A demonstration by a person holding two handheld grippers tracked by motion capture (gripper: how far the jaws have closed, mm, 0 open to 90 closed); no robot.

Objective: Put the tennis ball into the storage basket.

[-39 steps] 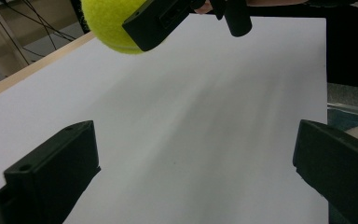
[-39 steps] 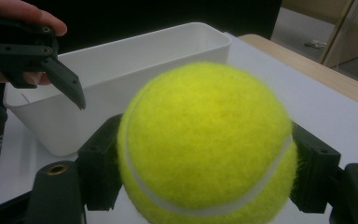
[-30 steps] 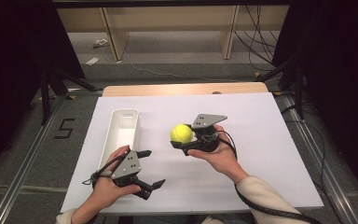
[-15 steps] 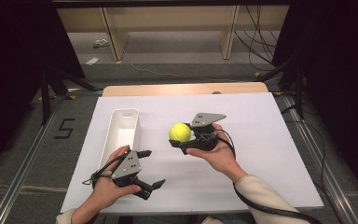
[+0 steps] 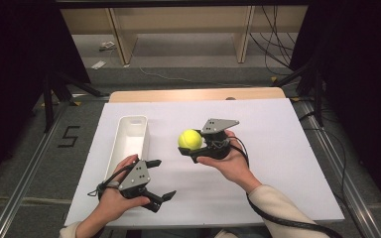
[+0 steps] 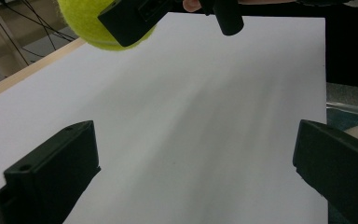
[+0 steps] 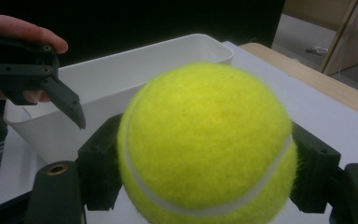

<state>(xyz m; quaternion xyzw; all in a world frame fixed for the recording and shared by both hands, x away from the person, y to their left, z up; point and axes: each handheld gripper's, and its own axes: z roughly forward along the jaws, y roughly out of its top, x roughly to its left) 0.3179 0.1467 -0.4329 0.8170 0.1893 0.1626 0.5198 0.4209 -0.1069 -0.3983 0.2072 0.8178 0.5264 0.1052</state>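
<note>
The right gripper (image 5: 194,148), clamped on the tennis ball (image 5: 190,139), has edged toward the white bin (image 5: 129,130) at nine o'clock. Drop-off looks close. The left gripper (image 5: 159,179) stays wide open, empty.

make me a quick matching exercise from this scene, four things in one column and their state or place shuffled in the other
Things:
1. tennis ball
2. white bin
3. left gripper
4. right gripper

States or places:
A. jaws spread wide, holding nothing
B. clamped between two black jaws, off the table
C. shut on something yellow
D. stands empty on the white table top, left of the ball

Pairs: 1-B, 2-D, 3-A, 4-C
</note>
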